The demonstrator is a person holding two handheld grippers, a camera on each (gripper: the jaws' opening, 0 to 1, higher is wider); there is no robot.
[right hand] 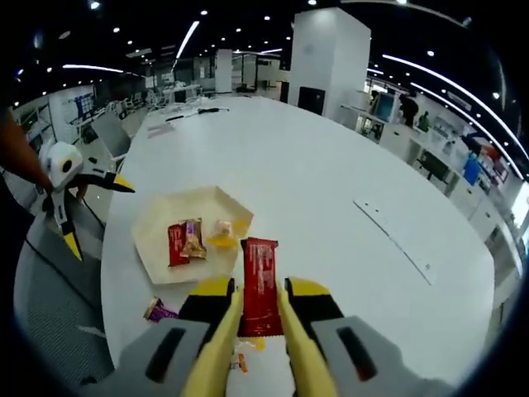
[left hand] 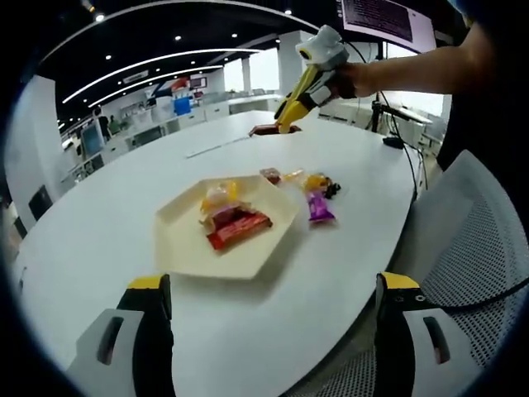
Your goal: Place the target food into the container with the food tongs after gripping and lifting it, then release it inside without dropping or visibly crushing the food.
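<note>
In the left gripper view, the left gripper (left hand: 269, 310) is seen with its fingers (left hand: 151, 318) spread wide and empty, low over the white surface (left hand: 107, 215). Just beyond them sits a pale hexagonal plate (left hand: 186, 248) carrying several wrapped snacks, with a few more wrapped sweets (left hand: 318, 194) lying loose just beside it. Farther off, the right gripper (left hand: 285, 124) is held aloft by a hand, a red packet pinched at its tip.

In the right gripper view, that red wrapped bar (right hand: 259, 285) is gripped at its lower end between the nearly closed fingers (right hand: 216, 331), clear of the surface and near the plate (right hand: 153, 227). The bar is judged light, with a slick, crinkly foil wrapper and a crushable filling; a gentle hold across the flat middle would be safest.
</note>
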